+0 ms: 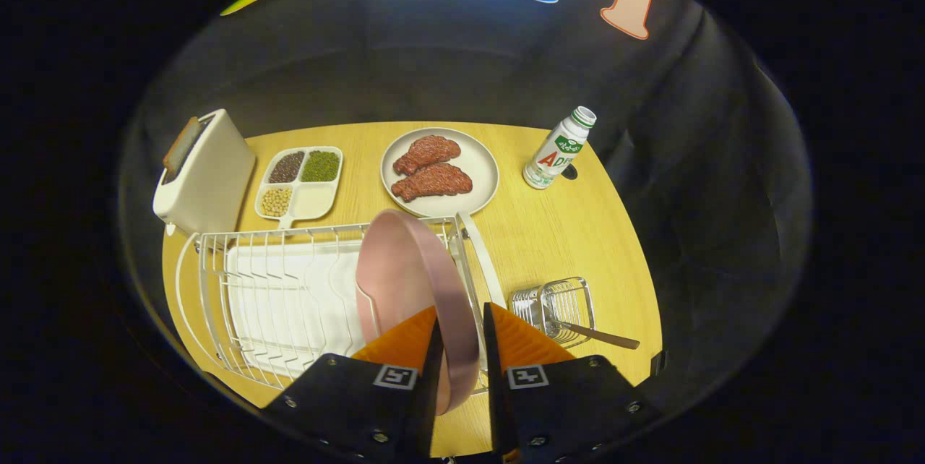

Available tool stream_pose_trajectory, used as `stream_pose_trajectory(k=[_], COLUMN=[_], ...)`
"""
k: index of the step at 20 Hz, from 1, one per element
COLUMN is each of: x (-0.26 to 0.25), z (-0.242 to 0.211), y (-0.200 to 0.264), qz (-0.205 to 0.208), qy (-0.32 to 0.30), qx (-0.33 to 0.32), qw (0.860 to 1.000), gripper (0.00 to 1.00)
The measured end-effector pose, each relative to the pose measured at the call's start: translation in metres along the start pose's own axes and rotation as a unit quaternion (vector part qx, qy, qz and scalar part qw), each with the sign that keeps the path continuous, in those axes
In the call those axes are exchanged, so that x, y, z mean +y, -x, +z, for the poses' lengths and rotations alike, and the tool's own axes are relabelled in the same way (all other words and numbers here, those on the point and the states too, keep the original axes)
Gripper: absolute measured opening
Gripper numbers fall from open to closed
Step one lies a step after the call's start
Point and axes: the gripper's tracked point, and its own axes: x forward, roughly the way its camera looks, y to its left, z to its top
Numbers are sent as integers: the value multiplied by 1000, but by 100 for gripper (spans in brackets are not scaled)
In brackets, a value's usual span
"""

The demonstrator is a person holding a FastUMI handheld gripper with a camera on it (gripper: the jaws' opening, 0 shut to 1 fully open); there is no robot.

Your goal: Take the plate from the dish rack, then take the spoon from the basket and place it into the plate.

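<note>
A pink plate stands on edge at the right end of the white wire dish rack. My gripper straddles the plate's near rim, one finger on each face, and both fingers press on it. To the right of the rack, a small wire basket sits on the wooden table. A spoon rests in the basket, its handle sticking out to the right over the table.
Beyond the rack are a white toaster, a divided tray of beans, a pale plate holding two pieces of meat, and a small bottle. Bare table lies between the bottle and the basket.
</note>
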Motion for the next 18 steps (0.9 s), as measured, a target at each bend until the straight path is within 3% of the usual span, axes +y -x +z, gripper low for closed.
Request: stream_pose_trajectory(k=[1, 4, 5, 15, 18], x=[2, 12, 15, 9, 5], z=[2, 5, 3, 18, 25], y=[0, 5, 7, 30, 37], qz=[-9, -20, -24, -83, -82], qy=[-3, 5, 15, 69, 58], qx=[-7, -17, -19, -37, -47], qw=[1000, 1000, 999, 993, 994], gripper=[24, 20, 13, 13, 13])
